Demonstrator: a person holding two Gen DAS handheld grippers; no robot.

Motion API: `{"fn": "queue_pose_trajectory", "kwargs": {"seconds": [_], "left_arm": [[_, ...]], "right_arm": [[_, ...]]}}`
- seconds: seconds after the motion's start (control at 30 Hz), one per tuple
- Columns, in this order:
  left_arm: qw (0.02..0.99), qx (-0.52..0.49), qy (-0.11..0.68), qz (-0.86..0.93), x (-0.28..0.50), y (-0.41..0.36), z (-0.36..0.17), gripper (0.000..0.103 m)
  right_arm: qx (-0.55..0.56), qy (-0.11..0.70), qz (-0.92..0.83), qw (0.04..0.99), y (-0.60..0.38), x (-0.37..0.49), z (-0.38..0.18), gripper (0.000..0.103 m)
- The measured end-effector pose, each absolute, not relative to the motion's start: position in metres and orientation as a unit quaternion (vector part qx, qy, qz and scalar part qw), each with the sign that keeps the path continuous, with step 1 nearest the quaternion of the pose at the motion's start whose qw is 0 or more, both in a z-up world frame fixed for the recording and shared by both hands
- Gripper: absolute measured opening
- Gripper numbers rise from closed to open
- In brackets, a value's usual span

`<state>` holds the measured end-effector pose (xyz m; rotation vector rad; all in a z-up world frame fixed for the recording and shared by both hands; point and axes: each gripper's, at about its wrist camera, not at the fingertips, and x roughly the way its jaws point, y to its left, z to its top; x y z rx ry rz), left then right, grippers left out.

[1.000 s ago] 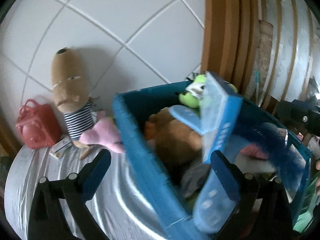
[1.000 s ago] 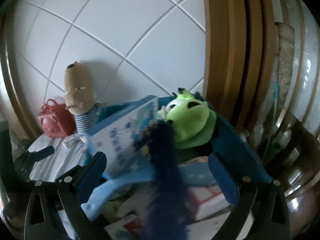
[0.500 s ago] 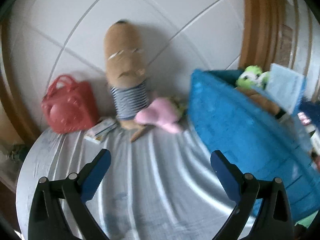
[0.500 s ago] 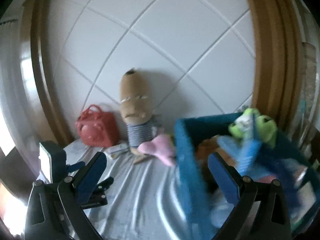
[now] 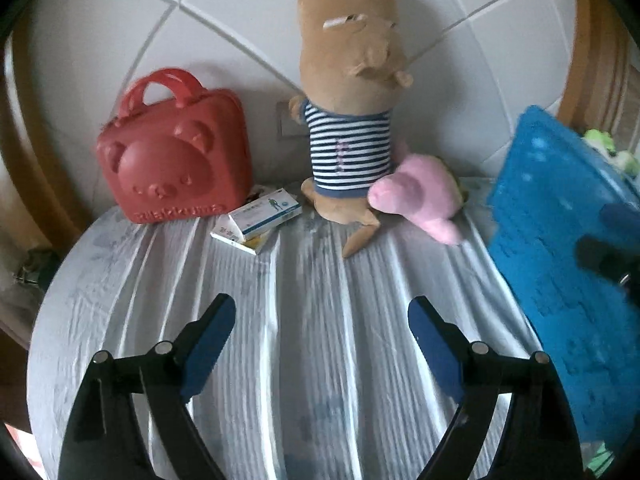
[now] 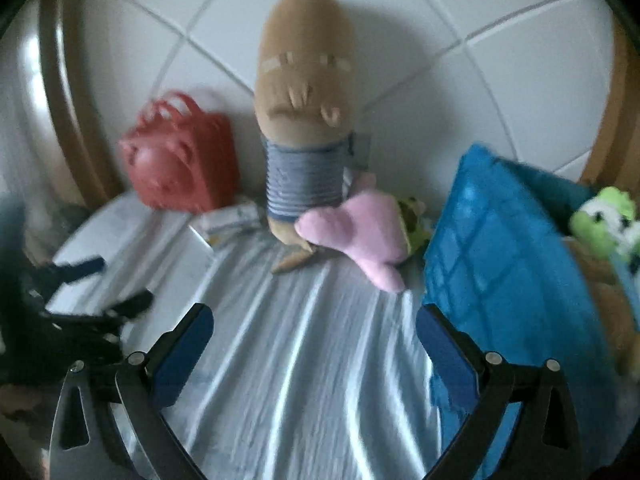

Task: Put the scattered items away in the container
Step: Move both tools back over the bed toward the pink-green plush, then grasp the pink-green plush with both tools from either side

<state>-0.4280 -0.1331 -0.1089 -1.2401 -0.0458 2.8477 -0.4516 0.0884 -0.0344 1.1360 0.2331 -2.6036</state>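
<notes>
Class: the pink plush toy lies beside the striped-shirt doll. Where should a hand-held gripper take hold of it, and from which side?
Probably across the pink plush toy at its rounded body, coming from the front and above. The brown doll presses against its left and back, so only the front and top are open.

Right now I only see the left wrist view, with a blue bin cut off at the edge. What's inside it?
Observer: In the blue bin, a green plush sits above a brown plush.
Operator: Is anything hiding behind the pink toy?
Observer: A small green-and-yellow toy is tucked between the pink plush and the bin.
Operator: And the other tool?
Observer: The right gripper has its jaws wide open, holding nothing.
</notes>
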Motion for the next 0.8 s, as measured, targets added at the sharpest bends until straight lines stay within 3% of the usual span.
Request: {"fn": "queue_pose_trajectory", "kwargs": {"seconds": [0.03, 0.1, 0.17, 0.37, 0.73, 0.77, 0.8], "left_arm": [[0.017, -0.4, -0.018, 0.916, -0.439, -0.132, -0.115, 0.083], [0.018, -0.404, -0.023, 0.914, -0.463, -0.13, -0.129, 0.083], [0.017, -0.405, -0.024, 0.914, -0.481, -0.127, -0.142, 0.083], [0.034, -0.419, -0.026, 0.907, -0.546, -0.112, -0.185, 0.083], [0.079, -0.429, -0.01, 0.9, -0.641, -0.06, -0.234, 0.083], [0.075, -0.43, -0.008, 0.9, -0.641, -0.06, -0.237, 0.083], [0.073, -0.43, -0.009, 0.9, -0.64, -0.062, -0.239, 0.083]], "right_arm": [[0.4, 0.086, -0.901, 0.144, 0.087, -0.465, -0.048, 0.101], [0.411, 0.097, -0.895, 0.143, 0.086, -0.491, -0.076, 0.093], [0.424, 0.104, -0.889, 0.136, 0.086, -0.52, -0.107, 0.092], [0.436, 0.129, -0.886, 0.094, 0.094, -0.595, -0.189, 0.091], [0.406, 0.208, -0.889, 0.028, 0.098, -0.66, -0.269, 0.091], [0.413, 0.187, -0.891, 0.032, 0.106, -0.668, -0.272, 0.081], [0.419, 0.163, -0.893, 0.038, 0.115, -0.677, -0.275, 0.058]]}}
